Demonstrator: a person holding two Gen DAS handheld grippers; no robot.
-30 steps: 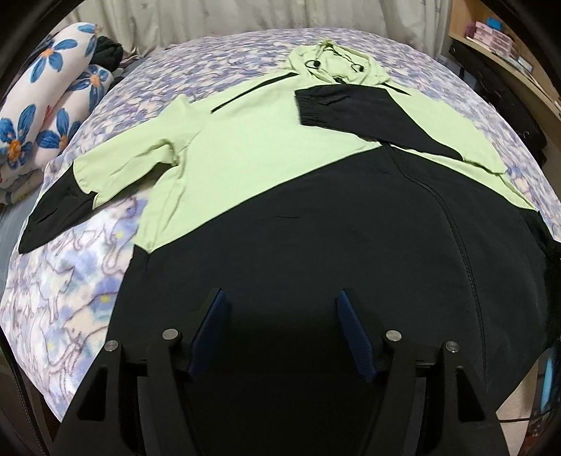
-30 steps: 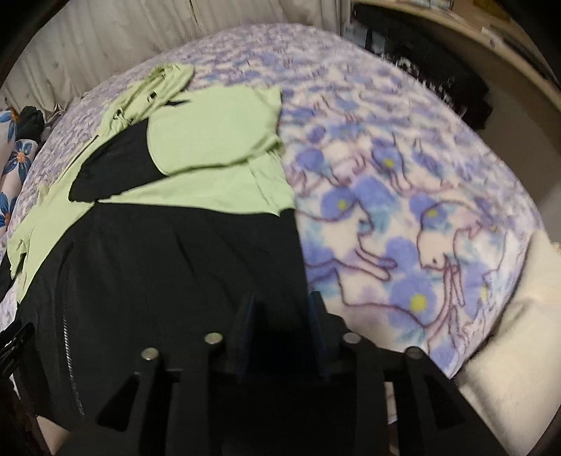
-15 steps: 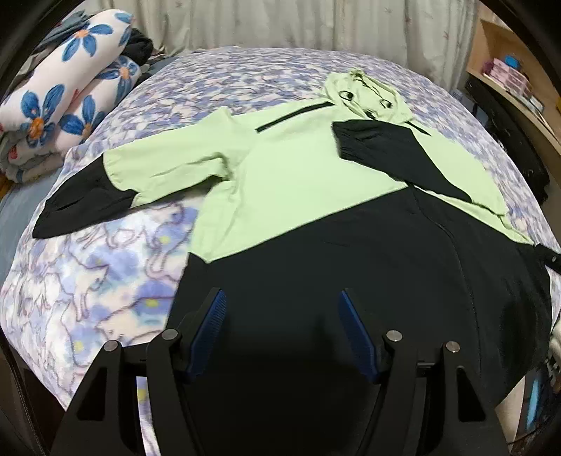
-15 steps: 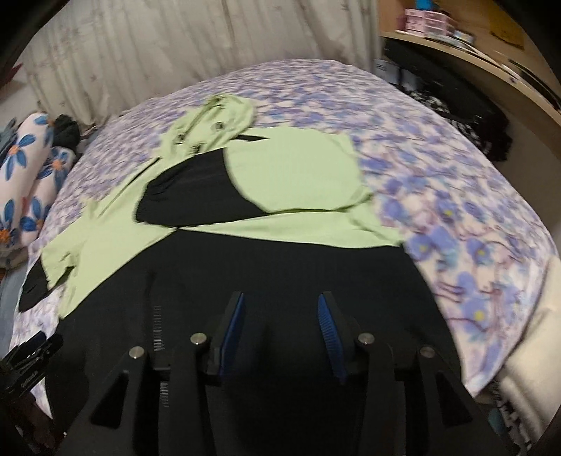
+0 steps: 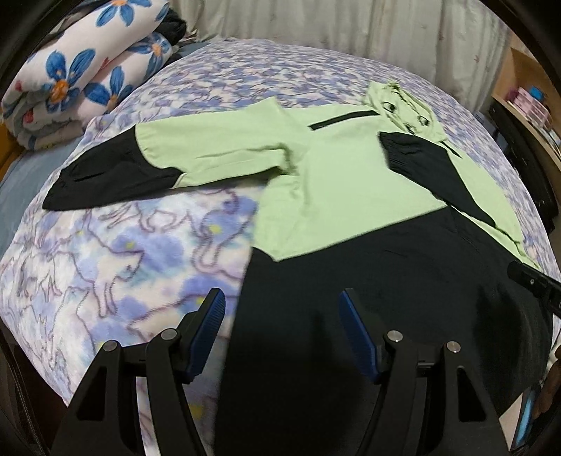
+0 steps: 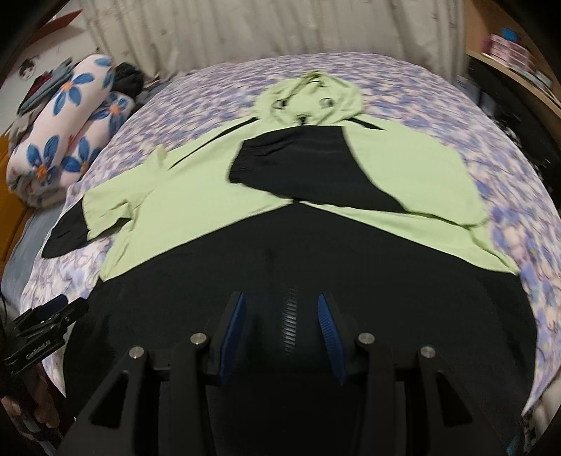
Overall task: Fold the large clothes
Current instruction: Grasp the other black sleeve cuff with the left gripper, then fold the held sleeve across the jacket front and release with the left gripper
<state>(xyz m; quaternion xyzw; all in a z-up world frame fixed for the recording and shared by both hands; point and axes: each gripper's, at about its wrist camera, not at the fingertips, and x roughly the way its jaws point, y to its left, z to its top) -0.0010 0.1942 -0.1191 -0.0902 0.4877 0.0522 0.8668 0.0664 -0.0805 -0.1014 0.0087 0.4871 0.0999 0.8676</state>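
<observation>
The left gripper (image 5: 282, 308) is held with its blue-padded fingers (image 5: 210, 319) spread wide and nothing between them, above the near left edge of the jacket (image 5: 350, 182), where black hem meets the blanket (image 5: 115, 256). The right gripper (image 6: 280, 317) is likewise held parted and empty, over the near black panel, with the zipper (image 6: 290, 322) seen between its fingers. The jacket, light green above and black below, is laid flat on the purple flowered blanket that covers the bed. Its hood (image 6: 310, 100) is pointed to the far side. One sleeve (image 5: 154, 172) is stretched out to the left, green at the shoulder and black at the cuff, resting on the blanket. The other sleeve (image 6: 305, 175) is folded across the green chest, its black cuff lying near the middle just below the hood. A rolled quilt (image 5: 87, 70) with blue flowers is placed at the far left, beside the bed. A pale curtain (image 6: 245, 31) is hung behind the bed. Shelves (image 5: 529, 101) are seen at the far right.
</observation>
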